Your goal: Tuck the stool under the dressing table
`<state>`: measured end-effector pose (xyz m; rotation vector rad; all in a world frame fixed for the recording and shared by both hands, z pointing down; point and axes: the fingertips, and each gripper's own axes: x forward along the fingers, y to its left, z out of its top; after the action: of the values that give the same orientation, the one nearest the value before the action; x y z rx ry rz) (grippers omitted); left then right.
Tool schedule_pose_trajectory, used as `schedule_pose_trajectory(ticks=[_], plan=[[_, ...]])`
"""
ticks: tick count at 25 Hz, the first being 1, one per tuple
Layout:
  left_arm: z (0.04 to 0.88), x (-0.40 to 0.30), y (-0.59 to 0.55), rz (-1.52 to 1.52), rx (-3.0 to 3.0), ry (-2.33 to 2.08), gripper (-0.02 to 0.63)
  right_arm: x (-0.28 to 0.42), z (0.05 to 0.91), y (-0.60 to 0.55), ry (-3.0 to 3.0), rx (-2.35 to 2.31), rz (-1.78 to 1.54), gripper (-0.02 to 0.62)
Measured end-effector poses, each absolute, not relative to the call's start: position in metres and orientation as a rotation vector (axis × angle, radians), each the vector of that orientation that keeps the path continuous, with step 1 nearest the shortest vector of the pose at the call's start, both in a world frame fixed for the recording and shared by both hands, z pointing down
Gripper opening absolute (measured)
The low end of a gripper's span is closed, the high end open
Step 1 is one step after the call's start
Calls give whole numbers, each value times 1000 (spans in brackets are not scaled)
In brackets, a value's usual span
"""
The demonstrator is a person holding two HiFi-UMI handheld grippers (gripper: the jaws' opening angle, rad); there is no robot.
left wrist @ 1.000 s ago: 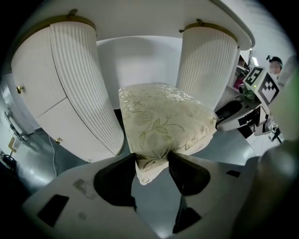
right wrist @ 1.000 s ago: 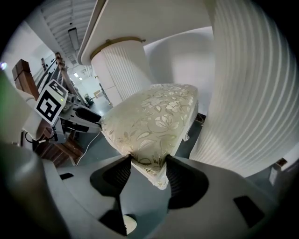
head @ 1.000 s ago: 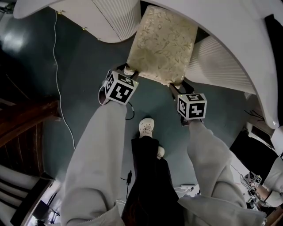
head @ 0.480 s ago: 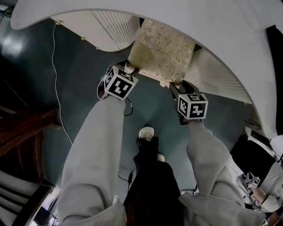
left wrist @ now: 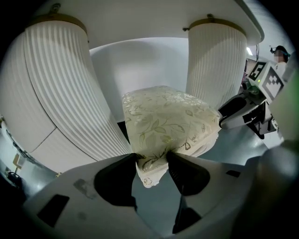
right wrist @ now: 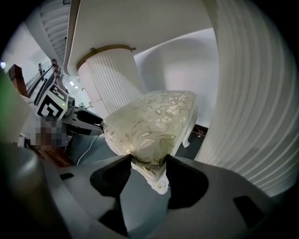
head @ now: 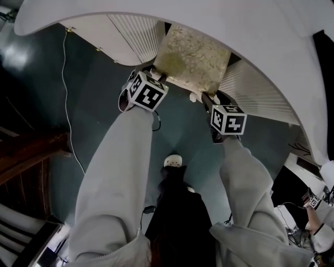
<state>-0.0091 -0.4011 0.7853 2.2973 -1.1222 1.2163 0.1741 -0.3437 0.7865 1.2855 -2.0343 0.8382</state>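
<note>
Dark teal floor with a pale glare patch at upper left. A thin white cable crosses it; dark wooden furniture fills the left edge.

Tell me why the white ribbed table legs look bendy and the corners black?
Left gripper view and right gripper view: the wide-angle lens bows the ribbed pedestals, corners go black, stool sharp. Head view: dim, dark floor, tabletop edge curved.

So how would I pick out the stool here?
Find the big white dressing table curving across the top of the head view. In the gap between its two ribbed pedestals sits the stool, the only thing with a cream, leaf-patterned cushion.
</note>
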Motion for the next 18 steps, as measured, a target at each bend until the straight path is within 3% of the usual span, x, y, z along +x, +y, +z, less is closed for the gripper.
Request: schedule_pose_trajectory(ticks=[18], plan=[[787, -10, -400, 1132, 2346, -1300, 210, 176, 794, -347, -2132, 1347, 743, 293]])
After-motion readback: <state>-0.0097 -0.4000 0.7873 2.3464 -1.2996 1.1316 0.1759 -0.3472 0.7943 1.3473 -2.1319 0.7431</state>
